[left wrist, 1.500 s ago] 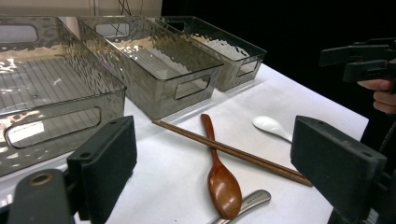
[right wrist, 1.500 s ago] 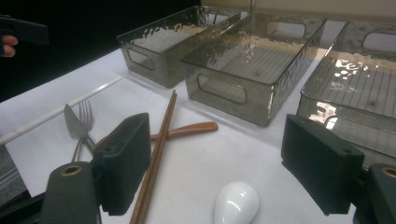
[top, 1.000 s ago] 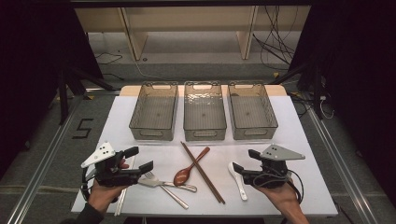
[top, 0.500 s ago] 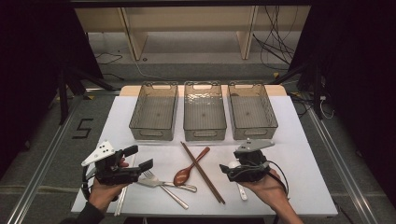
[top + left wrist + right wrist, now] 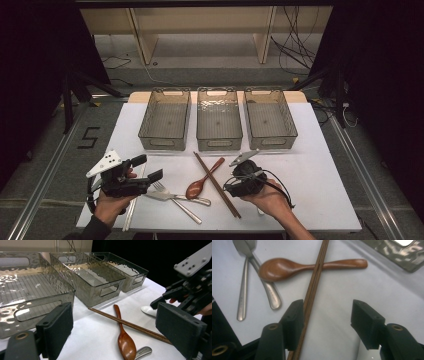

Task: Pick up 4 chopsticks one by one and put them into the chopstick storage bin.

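Chopsticks [image 5: 217, 184], a brown pair lying side by side, are what the right tool [image 5: 231, 189] is going for. They rest on the white counter [image 5: 320, 175] and cross over the handle of the wooden spoon [image 5: 200, 185].

The step in hand looks like the approach and grasp. In the right gripper view the right tool [image 5: 327, 312] is low over the counter with its jaws apart. The pair [image 5: 312, 290] runs up between them, hard against the inner face of one jaw and well clear of the other. The jaws have just been closing, but the pads do not yet press from both sides, so nothing is gripped.

The next move probably calls for finishing the squeeze so that both sticks are caught together. Because they sit off-centre, a small sideways shift first would help. The lift should be straight up so the wooden spoon underneath is not dragged along.

The left tool [image 5: 147, 168] hovers on the far side of the wooden spoon from the right tool, jaws wide apart and holding nothing.

Counted:
- Three clear bins stand in a row beyond the wooden spoon: left [image 5: 165, 142], middle [image 5: 219, 145] and right [image 5: 272, 142].
- Two chopsticks.
- One wooden spoon.
- One white spoon [image 5: 148, 310], under the right tool.
- One metal fork [image 5: 159, 186] and one metal spoon [image 5: 162, 196], beside the wooden spoon's bowl.
- A pale long piece under the left hand, too hidden to name.
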A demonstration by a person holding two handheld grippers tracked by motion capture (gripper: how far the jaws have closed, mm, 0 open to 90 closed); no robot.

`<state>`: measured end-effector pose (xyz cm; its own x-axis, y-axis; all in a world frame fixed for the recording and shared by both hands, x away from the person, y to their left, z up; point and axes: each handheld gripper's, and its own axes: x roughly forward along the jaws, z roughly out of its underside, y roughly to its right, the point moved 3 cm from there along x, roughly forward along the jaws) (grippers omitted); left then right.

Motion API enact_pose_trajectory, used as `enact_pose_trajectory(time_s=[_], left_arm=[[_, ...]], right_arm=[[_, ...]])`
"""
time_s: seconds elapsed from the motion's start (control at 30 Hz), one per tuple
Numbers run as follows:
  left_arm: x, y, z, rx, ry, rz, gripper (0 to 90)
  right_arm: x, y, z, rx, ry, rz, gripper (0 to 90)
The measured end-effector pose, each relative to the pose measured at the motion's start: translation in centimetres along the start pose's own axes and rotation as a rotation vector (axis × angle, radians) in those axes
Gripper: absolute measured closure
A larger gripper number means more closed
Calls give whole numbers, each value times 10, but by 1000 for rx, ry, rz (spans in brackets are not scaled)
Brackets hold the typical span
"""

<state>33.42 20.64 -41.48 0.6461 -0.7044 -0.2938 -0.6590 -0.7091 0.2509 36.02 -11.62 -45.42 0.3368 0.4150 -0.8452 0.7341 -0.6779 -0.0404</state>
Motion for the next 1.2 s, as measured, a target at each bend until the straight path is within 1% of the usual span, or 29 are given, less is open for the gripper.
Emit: enact_pose_trajectory(time_s=[0.1, 0.17, 0.2, 0.23, 0.27, 0.3, 0.33, 0.43, 0.47, 0.57, 0.67, 0.73, 0.93, 1.2], left_arm=[[0, 0, 0, 6, -7, 2, 140], [0, 0, 0, 0, -1, 1, 140], [0, 0, 0, 0, 0, 1, 140], [0, 0, 0, 4, -3, 2, 140], [-1, 0, 0, 4, -3, 2, 140], [-1, 0, 0, 4, -4, 2, 140], [-1, 0, 0, 4, -3, 2, 140], [-1, 0, 0, 6, -4, 3, 140], [-1, 0, 0, 5, -4, 3, 140], [-1, 0, 0, 4, -1, 4, 141], [-1, 0, 0, 3, 0, 5, 140], [-1, 0, 0, 3, 0, 6, 140], [-1, 0, 0, 3, 0, 7, 140], [-1, 0, 0, 4, 0, 9, 140]], right_arm=[[6, -2, 0, -2, -20, -11, 486], [11, -3, 0, -8, -40, -18, 505], [15, -6, 0, -12, -58, -29, 520], [15, -6, 0, -12, -58, -29, 520], [20, -7, -1, -22, -75, -30, 540], [20, -7, -1, -22, -75, -30, 540], [23, -9, -1, -19, -93, -42, 559], [26, -9, 0, -24, -107, -37, 572], [27, -9, 0, -25, -113, -43, 578], [31, -11, 1, -33, -136, -44, 612], [33, -12, 2, -39, -147, -44, 619], [35, -12, 3, -40, -168, -46, 642], [37, -10, 4, -37, -189, -56, 679], [42, -9, 3, -39, -213, -50, 739]])
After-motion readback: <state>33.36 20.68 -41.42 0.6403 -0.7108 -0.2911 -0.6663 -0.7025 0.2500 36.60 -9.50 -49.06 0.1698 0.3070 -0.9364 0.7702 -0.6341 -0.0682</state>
